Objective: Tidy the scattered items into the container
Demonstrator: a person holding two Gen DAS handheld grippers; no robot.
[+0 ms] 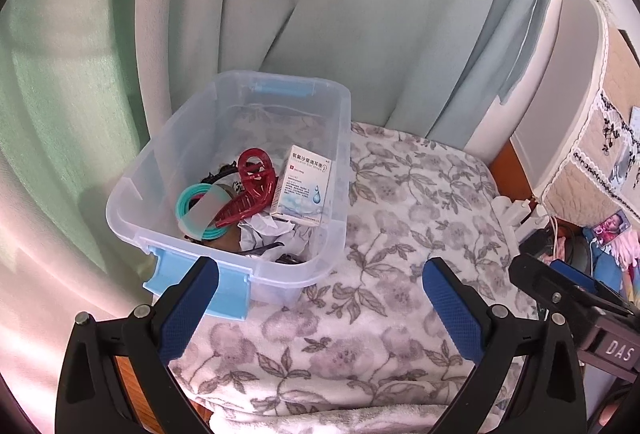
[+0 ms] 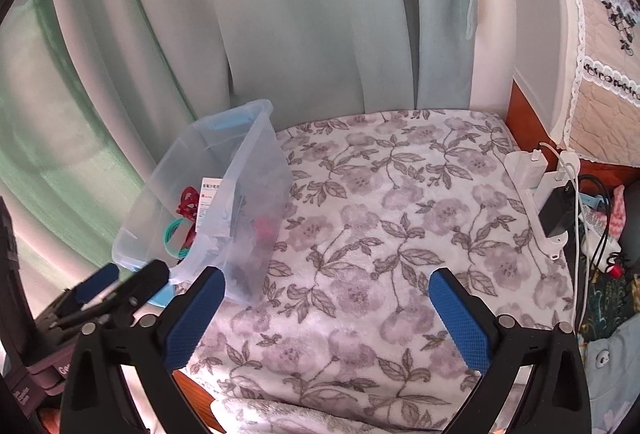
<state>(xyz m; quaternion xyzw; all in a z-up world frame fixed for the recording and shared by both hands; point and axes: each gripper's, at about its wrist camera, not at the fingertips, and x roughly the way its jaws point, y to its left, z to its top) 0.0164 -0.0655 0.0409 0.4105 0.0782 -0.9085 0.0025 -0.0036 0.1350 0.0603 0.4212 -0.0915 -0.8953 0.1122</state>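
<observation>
A clear plastic container with blue latches sits on the floral blanket by the curtain. Inside lie a white medicine box, a red hair claw, a teal ring, crumpled paper and dark small items. My left gripper hovers open just in front of the container, nothing between its blue pads. My right gripper stands open over bare blanket to the right of the container, also holding nothing. Each gripper shows at the edge of the other's view.
Pale green curtains hang behind the container. At the right stand a power strip with chargers and cables, cluttered items and a lace-trimmed cloth cover. Wooden edge shows at the lower left.
</observation>
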